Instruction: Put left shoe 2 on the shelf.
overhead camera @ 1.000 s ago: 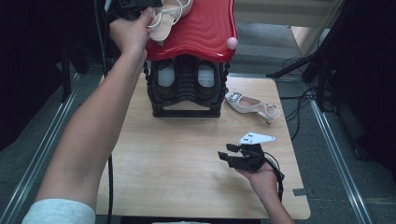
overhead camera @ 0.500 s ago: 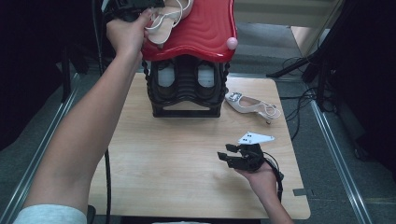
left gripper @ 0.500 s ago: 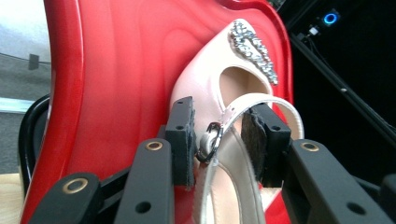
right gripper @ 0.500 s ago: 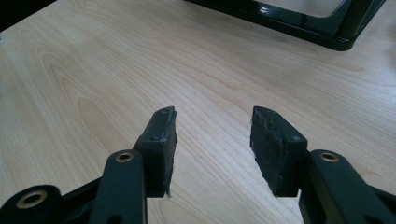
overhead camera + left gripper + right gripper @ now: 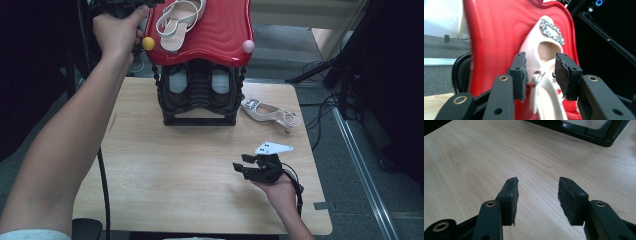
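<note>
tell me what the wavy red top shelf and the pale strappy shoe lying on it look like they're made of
Wavy red top shelf: looks like moulded plastic, glossy, judging by the soft highlights on its ripples. Pale strappy shoe: seems smooth leather or a synthetic with a matt cream finish; the sparkling buckle looks like rhinestones set in metal, though that is uncertain.

- The high view is evenly lit from above; the bench (image 5: 150, 175) is bright while both side margins sink into near black
- Shadows on the wood are soft and short, with a darker patch under the black rack (image 5: 200, 100)
- Glossy highlights streak the red top (image 5: 225, 30)
- In the left gripper view the near jaws are soft, the red surface smeared at the left edge, the pale shoe (image 5: 544, 82) blurred low down
- The right gripper view is bright and crisp on the wood grain, jaws slightly soft
</note>
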